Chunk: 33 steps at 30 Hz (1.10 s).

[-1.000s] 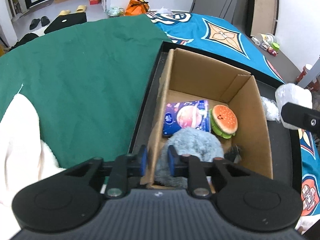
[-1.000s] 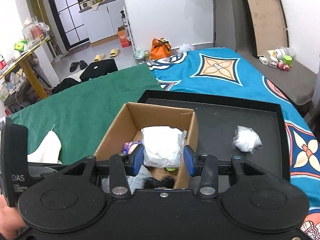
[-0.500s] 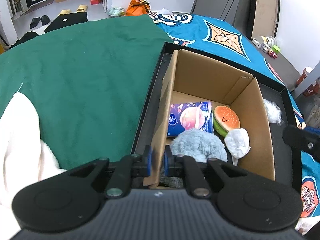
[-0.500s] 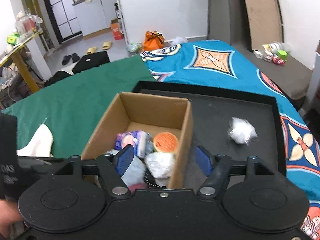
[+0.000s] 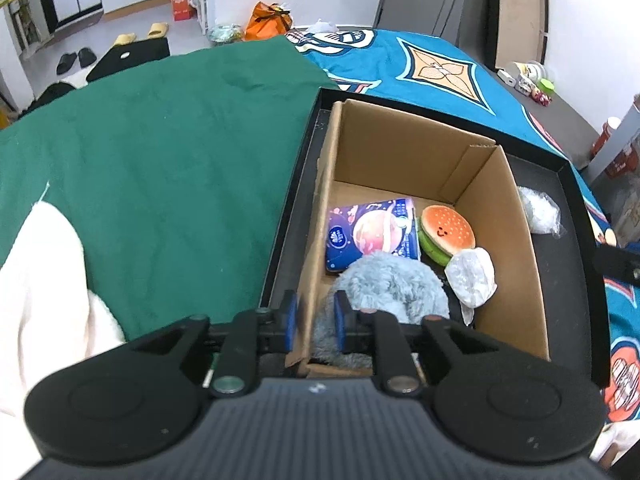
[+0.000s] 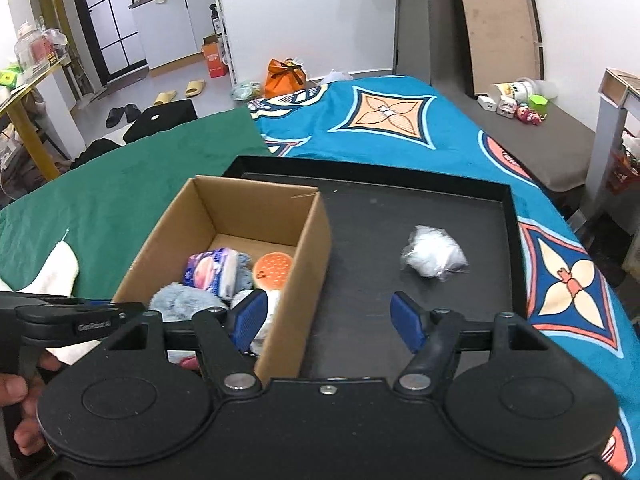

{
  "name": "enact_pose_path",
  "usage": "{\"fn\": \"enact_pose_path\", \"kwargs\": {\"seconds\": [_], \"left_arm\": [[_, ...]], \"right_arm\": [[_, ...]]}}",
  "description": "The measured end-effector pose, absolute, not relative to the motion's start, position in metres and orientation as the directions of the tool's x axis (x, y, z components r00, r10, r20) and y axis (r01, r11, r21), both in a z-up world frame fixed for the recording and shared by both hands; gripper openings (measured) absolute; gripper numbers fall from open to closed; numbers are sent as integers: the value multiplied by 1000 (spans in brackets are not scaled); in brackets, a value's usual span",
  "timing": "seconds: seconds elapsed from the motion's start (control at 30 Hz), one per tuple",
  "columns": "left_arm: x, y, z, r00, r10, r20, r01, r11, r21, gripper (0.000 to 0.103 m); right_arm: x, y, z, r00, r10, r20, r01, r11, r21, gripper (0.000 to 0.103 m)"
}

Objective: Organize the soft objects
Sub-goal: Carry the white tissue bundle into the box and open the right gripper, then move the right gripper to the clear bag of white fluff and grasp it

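Your left gripper (image 5: 313, 322) pinches the cardboard box (image 5: 516, 248) wall; its jaws hide part of the fuzzy grey plush (image 5: 394, 286) inside. Your right gripper (image 6: 330, 320) jaws gape wide, empty; crinkled plastic bag (image 6: 433, 256) lies on the black tray (image 6: 400, 236)

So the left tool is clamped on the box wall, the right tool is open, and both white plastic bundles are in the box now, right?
Not both. In the right wrist view one white bundle lies on the black tray, outside the cardboard box; only the other bundle is inside. The left tool straddles the box wall, and the right tool is open.
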State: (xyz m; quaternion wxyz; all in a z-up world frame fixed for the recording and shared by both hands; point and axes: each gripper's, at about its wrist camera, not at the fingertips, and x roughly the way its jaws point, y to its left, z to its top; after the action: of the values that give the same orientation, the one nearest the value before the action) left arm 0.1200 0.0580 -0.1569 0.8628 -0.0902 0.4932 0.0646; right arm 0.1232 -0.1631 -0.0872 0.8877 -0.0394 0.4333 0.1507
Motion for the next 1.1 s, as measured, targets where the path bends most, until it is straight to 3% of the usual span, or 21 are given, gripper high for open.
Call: {"fn": "enact_pose_path", "kwargs": {"seconds": [0.1,0.67,0.87,1.1], "left_arm": [[119,52,-155,514,55,-856,-194,979,-54,36],[128,34,-155,494,186,-850,-205,974,94,67],[132,27,-157,479,241,-844,-215,965,154,69],[136,17,-156,470,294,-832,-215,953,215,71]], "right_arm": [[130,-172,-92,577,232,-783,-303,951,59,68],[163,-216,-121,601,257,-756,-247,960,130,68],[176,-235,-138,633,272,-725,-208,961,180,68],[193,-256,-162,621,282,-731,-151,959,242,48]]}}
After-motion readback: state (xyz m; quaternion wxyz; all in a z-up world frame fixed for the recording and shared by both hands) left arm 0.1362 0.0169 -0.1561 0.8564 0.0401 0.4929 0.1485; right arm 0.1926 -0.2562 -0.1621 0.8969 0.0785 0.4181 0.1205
